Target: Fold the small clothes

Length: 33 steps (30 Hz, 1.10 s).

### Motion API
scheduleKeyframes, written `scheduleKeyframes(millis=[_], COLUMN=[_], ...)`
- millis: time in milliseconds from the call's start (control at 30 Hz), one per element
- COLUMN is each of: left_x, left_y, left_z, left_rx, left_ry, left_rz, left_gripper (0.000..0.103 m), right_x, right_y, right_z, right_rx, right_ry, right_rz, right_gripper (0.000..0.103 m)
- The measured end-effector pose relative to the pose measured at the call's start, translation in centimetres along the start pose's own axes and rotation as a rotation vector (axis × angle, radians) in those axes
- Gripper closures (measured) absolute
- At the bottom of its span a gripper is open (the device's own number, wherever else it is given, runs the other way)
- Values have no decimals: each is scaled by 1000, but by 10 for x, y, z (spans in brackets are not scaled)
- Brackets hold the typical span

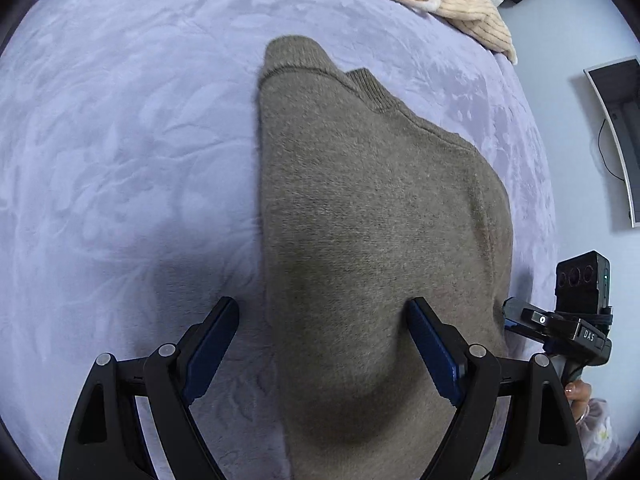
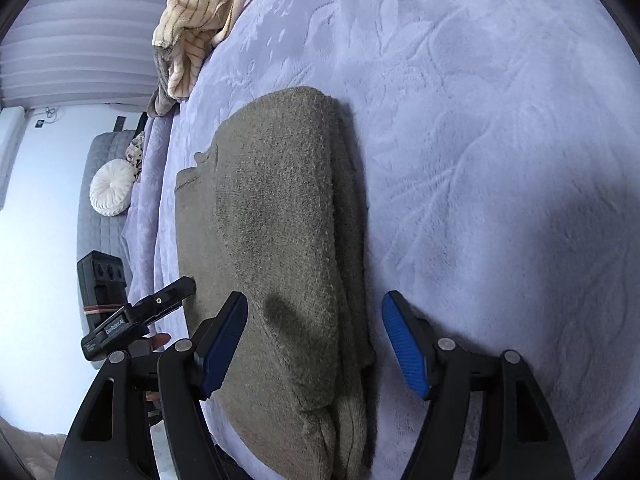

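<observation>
Sweater (image 1: 372,216): a grey-brown knit garment, folded lengthwise, is laid flat on a lavender embossed plush blanket (image 1: 120,160) covering a bed. Ribbed cuffs or hem are seen at its far end in the left wrist view; layered folded edges are seen in the right wrist view.

Left gripper (image 1: 324,312): jaws are spread; one finger is positioned over the blanket, the other over the sweater, with nothing pinched. Right gripper (image 2: 314,304): jaws are spread astride the sweater's folded edge, with no pad pressing on it.

A cream striped garment (image 1: 460,4) is bunched at the far end of the bed. Pale walls, a framed panel (image 1: 616,136) with a hanging cable, and a grey quilted bench (image 2: 102,184) carrying a round white cushion (image 2: 110,194) are seen beside the bed.

The sweater's near end is cut off by the frame and partly covered by the fingers. Contact between fingertips and fabric cannot be determined.
</observation>
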<state>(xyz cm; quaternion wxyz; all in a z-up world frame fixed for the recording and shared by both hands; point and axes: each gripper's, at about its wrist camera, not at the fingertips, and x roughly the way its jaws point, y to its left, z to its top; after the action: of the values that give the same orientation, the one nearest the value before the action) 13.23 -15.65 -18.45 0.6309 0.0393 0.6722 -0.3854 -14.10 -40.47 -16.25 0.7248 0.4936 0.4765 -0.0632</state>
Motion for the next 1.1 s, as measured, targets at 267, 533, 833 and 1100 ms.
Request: scheduleKeyframes(millis=[267, 533, 833, 1100], left_x=[19, -16, -80, -130], left_y=[-27, -34, -43, -2], left_z=[-3, -11, -39, -94], left_rx=[47, 109, 180, 153], left_ry=[30, -30, -77, -71], left_rz=[-23, -111, -167, -108], left_gripper=[23, 59, 59, 59], right_x=[39, 22, 1, 32], right_y=[5, 24, 75, 112], right_z=[10, -5, -43, -100], right_rx=[13, 77, 72, 82], right_ry=[68, 15, -8, 53], right_rz=[57, 219, 334, 393], right_gripper=[38, 69, 69, 69])
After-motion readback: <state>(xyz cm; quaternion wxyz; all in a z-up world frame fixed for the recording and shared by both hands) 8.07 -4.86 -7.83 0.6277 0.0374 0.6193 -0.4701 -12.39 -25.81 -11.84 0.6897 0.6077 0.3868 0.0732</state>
